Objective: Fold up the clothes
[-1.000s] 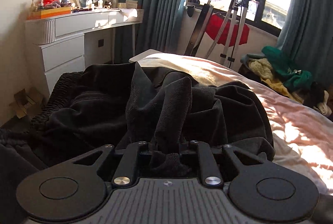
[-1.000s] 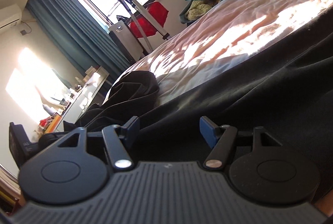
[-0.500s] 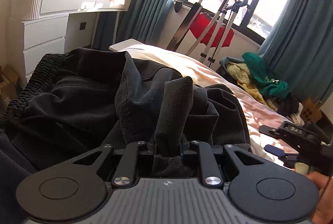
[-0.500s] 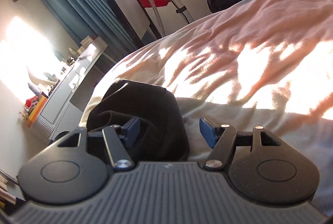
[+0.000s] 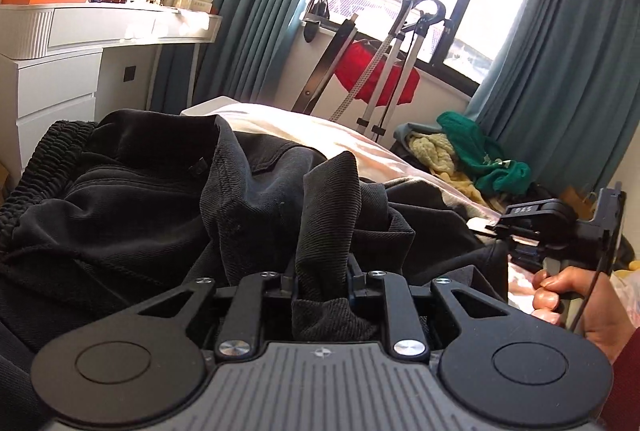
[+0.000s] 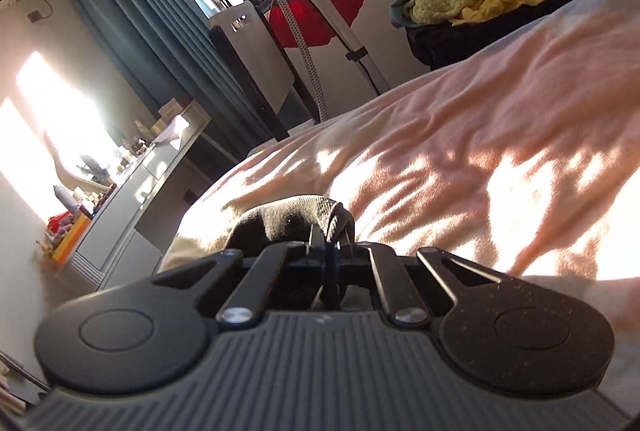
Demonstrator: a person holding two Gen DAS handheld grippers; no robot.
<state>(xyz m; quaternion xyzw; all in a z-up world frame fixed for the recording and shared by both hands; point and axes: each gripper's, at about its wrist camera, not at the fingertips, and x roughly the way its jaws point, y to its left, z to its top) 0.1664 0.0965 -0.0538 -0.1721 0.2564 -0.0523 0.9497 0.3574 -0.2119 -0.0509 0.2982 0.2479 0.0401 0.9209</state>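
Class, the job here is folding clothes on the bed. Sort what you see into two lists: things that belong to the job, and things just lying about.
Belongs to the job:
black garment
left gripper, jaws opening, fabric between them
right gripper, shut on a black fold
bed

Just lying about:
green and yellow clothes pile
dressing table
red cloth
curtains

Matt black ribbed cloth garment (image 5: pixel 168 215) lies on soft, wrinkled pink bedsheet (image 6: pixel 480 151).

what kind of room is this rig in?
Most likely a home bedroom: a bed with pale, rumpled bedding, a white dressing table cluttered with bottles, and teal curtains at a sunlit window.
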